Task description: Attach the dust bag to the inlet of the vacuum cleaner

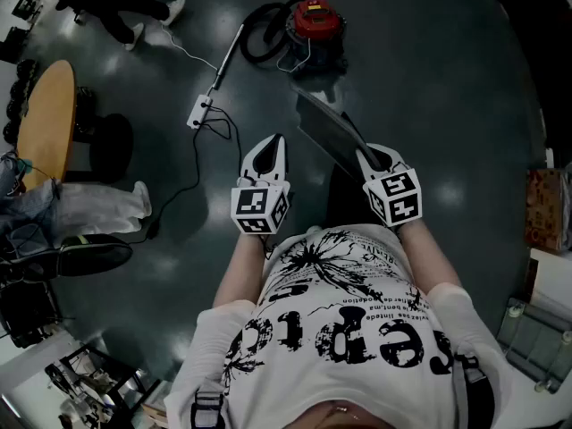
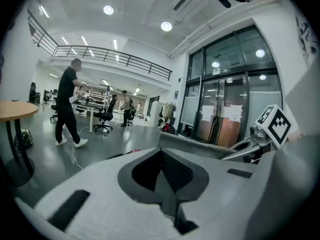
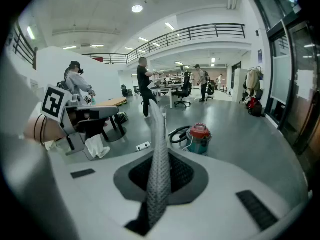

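Dark floor [image 1: 429,79] all round. Far ahead on it, red-lidded vacuum [image 1: 315,32], black hose [image 1: 257,36] coiled at left side. Nearer, flat grey dust bag [image 1: 326,132], well apart from vacuum, held edge-on in right gripper [image 1: 368,161], jaws clamped narrow on bag. Alongside, left gripper [image 1: 275,143], jaws closed together, nothing between. Left of hose, white power strip [image 1: 200,110].

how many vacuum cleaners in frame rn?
1. The red-topped vacuum cleaner stands on the floor at the top of the head view; the right gripper view shows it too. Others may sit out of view.
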`<state>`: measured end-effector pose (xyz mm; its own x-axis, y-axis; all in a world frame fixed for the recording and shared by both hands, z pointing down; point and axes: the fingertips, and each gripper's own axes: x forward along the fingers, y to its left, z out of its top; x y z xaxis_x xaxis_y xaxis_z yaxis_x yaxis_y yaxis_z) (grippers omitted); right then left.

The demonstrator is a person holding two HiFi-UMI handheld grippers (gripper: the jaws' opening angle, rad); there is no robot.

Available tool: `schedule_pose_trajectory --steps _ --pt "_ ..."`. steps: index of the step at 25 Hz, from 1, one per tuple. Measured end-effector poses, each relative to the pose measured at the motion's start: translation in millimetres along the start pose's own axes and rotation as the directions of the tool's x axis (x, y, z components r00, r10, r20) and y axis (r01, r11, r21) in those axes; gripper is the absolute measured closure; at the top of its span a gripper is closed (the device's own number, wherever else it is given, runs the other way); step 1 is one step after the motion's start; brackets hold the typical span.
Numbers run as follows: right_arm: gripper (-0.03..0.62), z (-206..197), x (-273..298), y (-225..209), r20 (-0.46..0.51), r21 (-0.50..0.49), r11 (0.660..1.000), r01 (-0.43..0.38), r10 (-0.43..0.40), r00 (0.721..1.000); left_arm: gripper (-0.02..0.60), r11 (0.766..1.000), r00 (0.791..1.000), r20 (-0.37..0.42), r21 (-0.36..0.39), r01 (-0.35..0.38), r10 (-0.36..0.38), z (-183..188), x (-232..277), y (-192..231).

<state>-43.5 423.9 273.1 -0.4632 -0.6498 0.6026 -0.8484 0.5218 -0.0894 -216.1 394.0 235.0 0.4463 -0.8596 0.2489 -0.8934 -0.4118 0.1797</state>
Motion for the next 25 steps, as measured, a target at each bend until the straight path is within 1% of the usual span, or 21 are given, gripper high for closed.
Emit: schedule_pose_trajectory --steps 9,12,15,17,18,21,23,25 --pt "0.572 84.7 91.1 -131.9 -0.057 -0.067 0.989 -0.132 0.128 0.99 0.577 0.997 0.997 0.001 -0.016 -0.081 0.081 58.7 162.6 28.9" --pt "0.572 111.2 118.5 -175.1 -0.063 -0.095 0.981 -0.168 0.162 0.985 0.577 0.994 0.994 -0.003 -0.018 -0.109 0.109 70.9 218.6 35.8" --pt "0.572 130.6 142.6 -209.6 -0.071 -0.127 0.973 -0.194 0.186 0.98 0.578 0.993 0.995 -0.01 -0.052 -0.102 0.102 77.0 262.7 34.8" --pt "0.572 139.8 159.3 -229.7 -0.082 -0.138 0.97 -0.199 0.189 0.978 0.577 0.993 0.995 -0.022 -0.059 -0.1 0.099 78.6 285.9 36.3" --pt "0.572 143.6 167.4 -238.9 -0.089 -0.143 0.97 -0.198 0.187 0.978 0.578 0.993 0.994 -0.034 -0.051 -0.103 0.101 78.4 296.5 38.6" --pt "0.572 152.0 192.7 -262.6 -0.113 -0.149 0.968 -0.202 0.186 0.976 0.577 0.994 0.99 -0.09 0.011 -0.109 0.11 74.4 329.9 51.6" --pt "0.572 156.5 212.6 -276.4 -0.128 -0.149 0.966 -0.21 0.192 0.973 0.577 0.997 0.99 -0.112 0.023 -0.08 0.082 73.7 356.5 61.3" --pt "0.572 160.9 234.5 -287.4 -0.145 -0.151 0.965 -0.217 0.195 0.97 0.577 1.0 0.991 -0.127 0.009 -0.029 0.03 73.9 384.9 72.1"
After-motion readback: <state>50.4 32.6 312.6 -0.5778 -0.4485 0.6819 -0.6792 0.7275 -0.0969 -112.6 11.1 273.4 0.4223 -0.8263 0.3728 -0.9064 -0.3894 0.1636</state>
